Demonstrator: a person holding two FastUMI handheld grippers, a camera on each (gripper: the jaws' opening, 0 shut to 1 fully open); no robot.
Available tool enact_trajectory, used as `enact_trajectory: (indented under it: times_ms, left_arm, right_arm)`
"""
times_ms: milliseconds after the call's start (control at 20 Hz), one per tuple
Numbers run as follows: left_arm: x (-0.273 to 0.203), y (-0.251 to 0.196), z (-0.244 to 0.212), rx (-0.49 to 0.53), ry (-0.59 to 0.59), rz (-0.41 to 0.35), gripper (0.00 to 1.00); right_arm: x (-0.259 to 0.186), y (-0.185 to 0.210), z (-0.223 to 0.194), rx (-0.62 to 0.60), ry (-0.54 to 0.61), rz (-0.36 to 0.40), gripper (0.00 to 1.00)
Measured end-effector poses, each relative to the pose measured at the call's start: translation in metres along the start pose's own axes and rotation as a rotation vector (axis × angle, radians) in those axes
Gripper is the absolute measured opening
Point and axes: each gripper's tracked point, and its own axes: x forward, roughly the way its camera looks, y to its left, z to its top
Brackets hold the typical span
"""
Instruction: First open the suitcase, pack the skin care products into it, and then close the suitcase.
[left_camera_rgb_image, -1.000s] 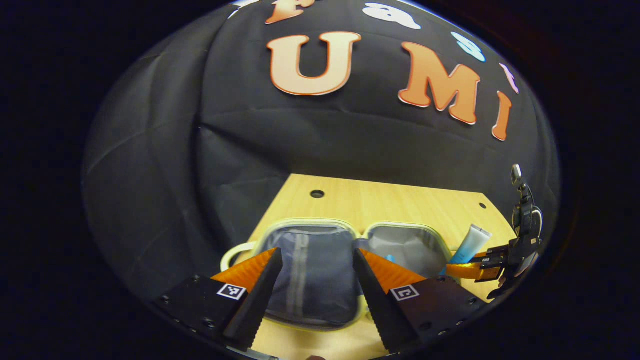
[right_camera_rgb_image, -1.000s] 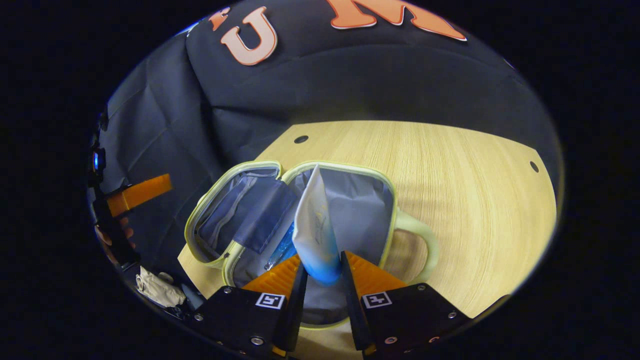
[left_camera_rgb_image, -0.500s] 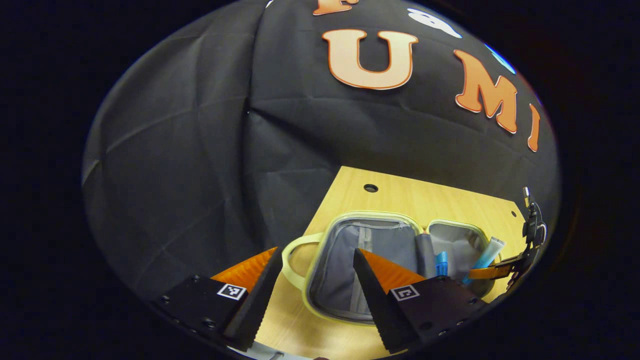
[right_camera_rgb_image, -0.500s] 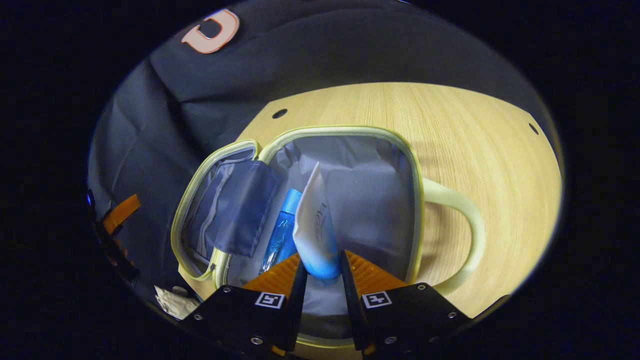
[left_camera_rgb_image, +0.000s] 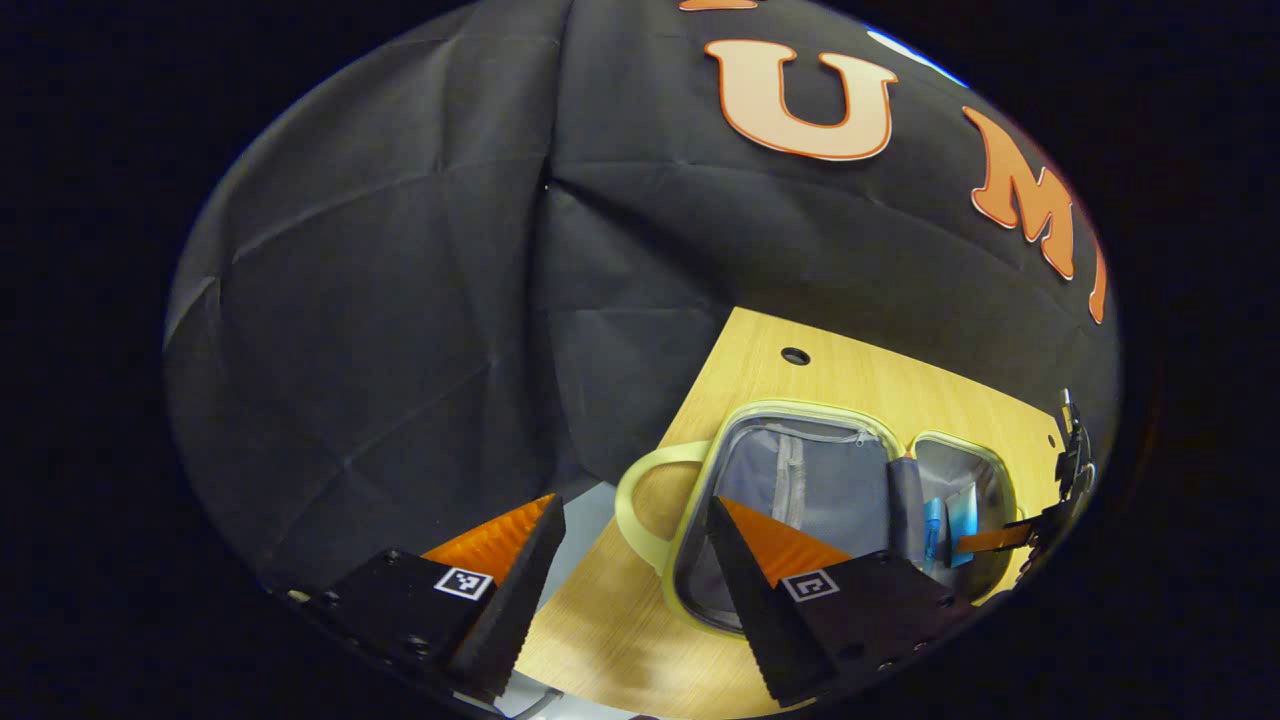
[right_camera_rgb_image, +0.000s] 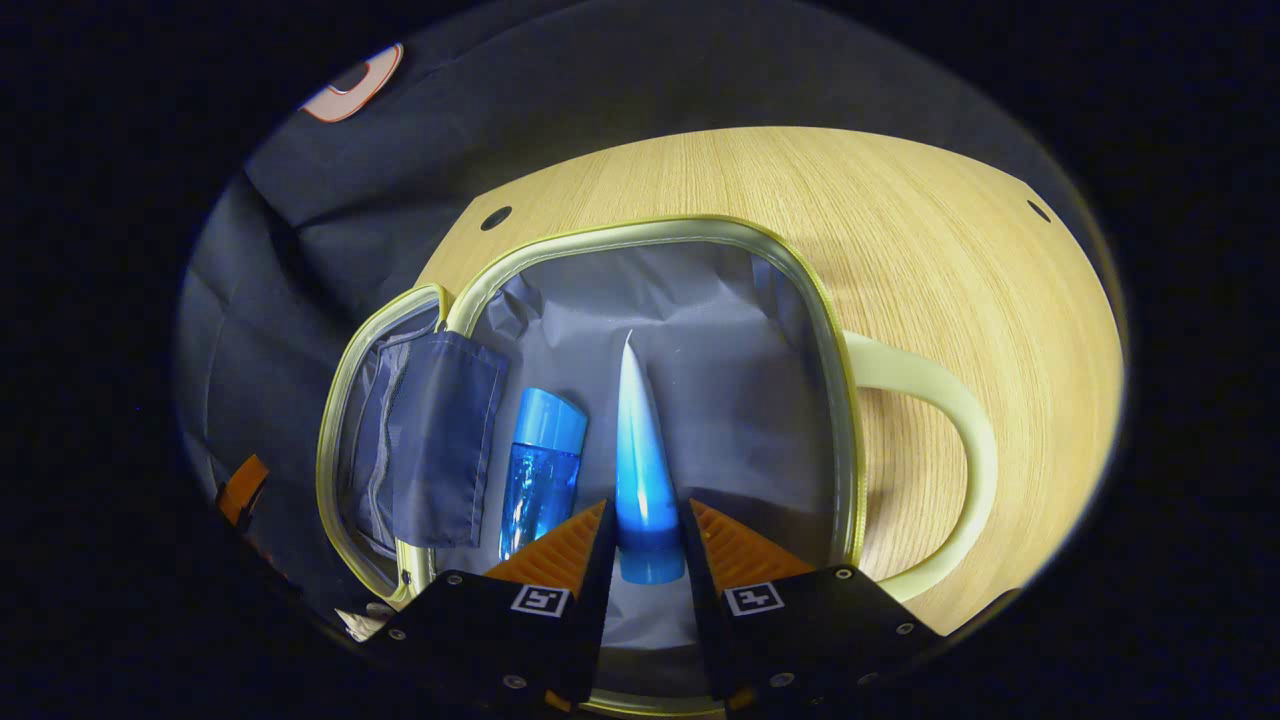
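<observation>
Suitcase (right_camera_rgb_image: 800, 290): lies open flat on the desk (right_camera_rgb_image: 950, 220), both halves lining-up, handle toward the desk's bare side; step one reads as done.

Blue bottle (right_camera_rgb_image: 540, 470): already in the near half, lying on the lining beside the hinge flap; packed.

Tube (right_camera_rgb_image: 635, 450): pinched at its cap end between both fingers of your right hand-held gripper (right_camera_rgb_image: 645, 540), crimped end pointing forward, over the same half just beside the bottle. Whether it touches the lining cannot be told. It counts as packed only once you let go.

Left hand-held gripper (left_camera_rgb_image: 630, 560): fingers spread, holding nothing, hovering near the desk's edge by the suitcase handle (left_camera_rgb_image: 640, 490), well apart from your right hand-held gripper, which is seen across the case.

Remaining, by judgement: release the tube, clear both hand-held grippers, fold one half over the other, close the suitcase. Other products outside the case: none visible
</observation>
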Motion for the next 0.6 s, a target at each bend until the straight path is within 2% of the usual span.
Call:
enact_trajectory:
  times_ms: [100, 250, 450, 500, 550, 600]
  left_arm:
    - [0.009, 0.010, -0.005, -0.024, 0.014, 0.013, 0.87]
    - [0.028, 0.021, -0.014, -0.101, 0.044, 0.012, 0.89]
    - [0.059, 0.020, -0.027, -0.262, 0.113, -0.046, 0.92]
    - [0.067, 0.019, -0.033, -0.299, 0.133, -0.054, 0.96]
    - [0.077, 0.019, -0.038, -0.329, 0.154, -0.051, 0.91]
    - [0.084, 0.021, -0.042, -0.345, 0.172, -0.039, 0.91]
  right_arm:
    - [-0.004, 0.001, -0.001, -0.003, 0.007, 0.005, 0.42]
    - [-0.013, -0.003, 0.003, -0.004, -0.024, 0.014, 0.44]
    - [-0.037, -0.008, 0.017, 0.023, -0.102, 0.039, 0.59]
    - [-0.047, -0.013, 0.023, 0.013, -0.138, 0.037, 0.64]
    - [-0.057, -0.016, 0.028, -0.001, -0.169, 0.037, 0.67]
    - [-0.067, -0.019, 0.032, -0.021, -0.205, 0.037, 0.75]
